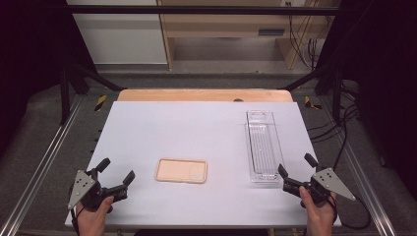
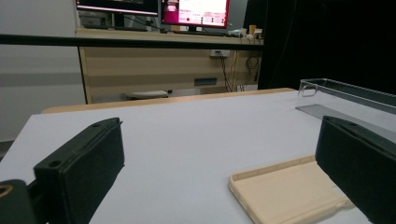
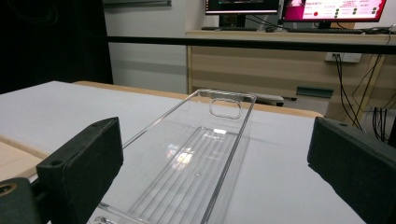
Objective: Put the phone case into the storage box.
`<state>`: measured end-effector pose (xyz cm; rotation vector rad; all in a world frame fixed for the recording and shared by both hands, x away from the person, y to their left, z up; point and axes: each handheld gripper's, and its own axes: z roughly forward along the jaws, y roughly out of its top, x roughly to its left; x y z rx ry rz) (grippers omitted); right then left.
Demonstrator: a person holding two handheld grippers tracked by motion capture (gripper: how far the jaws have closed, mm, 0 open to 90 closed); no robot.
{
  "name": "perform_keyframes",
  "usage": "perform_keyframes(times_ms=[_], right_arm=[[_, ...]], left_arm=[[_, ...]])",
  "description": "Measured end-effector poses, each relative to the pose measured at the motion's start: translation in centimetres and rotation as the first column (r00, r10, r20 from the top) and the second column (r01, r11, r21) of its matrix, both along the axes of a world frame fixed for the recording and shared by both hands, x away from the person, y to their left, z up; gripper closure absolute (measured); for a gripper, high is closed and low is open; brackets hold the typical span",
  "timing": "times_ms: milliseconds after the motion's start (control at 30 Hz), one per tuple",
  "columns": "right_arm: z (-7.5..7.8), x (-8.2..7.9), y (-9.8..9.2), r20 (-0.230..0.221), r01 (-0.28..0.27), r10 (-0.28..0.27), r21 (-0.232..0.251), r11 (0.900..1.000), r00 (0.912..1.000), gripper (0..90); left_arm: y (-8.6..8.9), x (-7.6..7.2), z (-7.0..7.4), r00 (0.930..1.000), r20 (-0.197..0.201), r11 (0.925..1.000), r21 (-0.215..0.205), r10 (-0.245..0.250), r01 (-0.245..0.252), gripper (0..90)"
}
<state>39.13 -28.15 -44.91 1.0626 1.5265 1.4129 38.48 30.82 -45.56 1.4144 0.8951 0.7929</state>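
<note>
- Two grippers, left gripper (image 1: 117, 174) and right gripper (image 1: 296, 173), rest with jaws spread, empty, ready to reach.
- Beige phone case (image 1: 181, 170) lies flat, left of the clear tray (image 1: 262, 145), likely awaiting placement inside.

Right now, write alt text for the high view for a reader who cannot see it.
A beige phone case lies flat on a white table, with a long clear plastic tray to its right. At the near edge, a person's hands hold the left claw and right claw, both open and empty.
</note>
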Motion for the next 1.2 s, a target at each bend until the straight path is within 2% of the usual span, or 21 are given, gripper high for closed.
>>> perform_keyframes(times_ms=[133,233,333,367,400,433,467,500,567,600,633,667,700,733,833,867,900,933,967,1033,1200], right_arm=[[0.0,0.0,0.0,-0.005,-0.008,0.008,0.01,1.0,1.0,4.0],[0.0,0.1,0.0,-0.013,-0.021,0.021,0.038,0.999,0.9997,4.8],[1.0,-0.1,0.4,-0.005,-0.033,0.034,0.034,0.999,0.9994,5.0],[2.0,-0.3,0.9,0.002,-0.039,0.039,0.022,0.999,0.9992,4.3],[2.0,-0.3,0.9,0.002,-0.039,0.039,0.022,0.999,0.9992,4.3],[3.0,-0.5,1.5,-0.011,-0.032,0.032,-0.001,0.999,0.9994,3.1],[3.0,-0.5,1.5,-0.011,-0.032,0.032,-0.001,0.999,0.9994,3.1],[4.2,-0.5,2.2,-0.019,-0.034,0.033,-0.038,0.999,0.9993,2.8],[4.6,-0.5,2.5,-0.026,-0.039,0.038,-0.048,0.998,0.999,2.8],[6.1,-0.1,3.5,-0.038,-0.065,0.062,-0.072,0.995,0.9973,3.5],[6.7,0.1,4.1,-0.043,-0.075,0.071,-0.098,0.992,0.9966,3.5],[6.7,0.1,4.1,-0.043,-0.075,0.071,-0.098,0.992,0.9966,3.5],[8.0,0.6,5.7,-0.053,-0.102,0.096,-0.13,0.986,0.994,4.3],[8.0,0.6,5.7,-0.053,-0.102,0.096,-0.13,0.986,0.994,4.3],[9.1,1.9,8.5,-0.103,-0.173,0.16,-0.134,0.976,0.9817,4.9],[9.1,1.9,8.5,-0.103,-0.173,0.16,-0.134,0.976,0.9817,4.9],[9.4,2.7,10.0,-0.134,-0.202,0.185,-0.131,0.97,0.9736,5.5],[9.4,2.7,10.0,-0.134,-0.202,0.185,-0.131,0.97,0.9736,5.5],[9.7,3.3,11.5,-0.156,-0.228,0.207,-0.132,0.965,0.9658,6.0],[9.7,3.5,12.1,-0.167,-0.235,0.211,-0.137,0.962,0.9631,6.5],[9.0,5.2,15.6,-0.23,-0.29,0.253,-0.146,0.946,0.94,10.6]], left_arm=[[0.1,0.0,0.1,1.0,0.006,1.0,0.003,-0.001,0.001,0.4],[0.1,0.0,0.0,1.0,0.006,1.0,0.004,0.003,-0.003,0.5],[0.1,-0.1,-0.1,1.0,0.003,1.0,0.007,-0.002,0.002,0.5],[0.1,-0.3,-0.1,1.0,0.005,0.9999,0.011,-0.003,0.003,0.5],[0.1,-0.3,-0.1,1.0,0.005,0.9999,0.011,-0.003,0.003,0.5],[0.1,-0.5,0.0,0.9999,0.015,0.9999,0.015,0.003,-0.003,0.6],[0.1,-0.5,0.0,0.9999,0.015,0.9999,0.015,0.003,-0.003,0.6],[0.1,-0.8,0.2,0.9997,0.025,0.9998,0.02,0.005,-0.005,0.6],[0.1,-0.9,0.3,0.9996,0.028,0.9998,0.017,0.005,-0.006,0.6],[0.1,-0.9,0.2,0.9996,0.027,0.9998,0.02,0.004,-0.004,0.6],[0.1,-0.8,0.2,0.9998,0.022,0.9998,0.018,0.001,-0.001,0.6],[0.1,-0.8,0.2,0.9998,0.022,0.9998,0.018,0.001,-0.001,0.6],[0.0,-0.8,0.2,0.9998,0.021,0.9998,0.018,-0.004,0.003,0.6],[0.0,-0.8,0.2,0.9998,0.021,0.9998,0.018,-0.004,0.003,0.6],[-0.2,-0.9,0.3,0.9996,0.027,0.9998,0.019,-0.005,0.005,0.6],[-0.2,-1.0,0.5,0.9994,0.034,0.9997,0.024,-0.004,0.003,0.6],[-0.2,-1.1,0.6,0.9992,0.04,0.9997,0.024,-0.004,0.003,0.6],[-0.2,-1.1,0.7,0.999,0.045,0.9997,0.026,-0.006,0.004,0.6],[-0.2,-1.2,0.8,0.9988,0.049,0.9997,0.023,-0.007,0.005,0.6],[-0.2,-1.2,0.8,0.9987,0.051,0.9997,0.023,-0.006,0.004,0.6],[-0.3,-1.1,0.9,0.9985,0.053,0.9997,0.022,-0.013,0.012,0.6]])
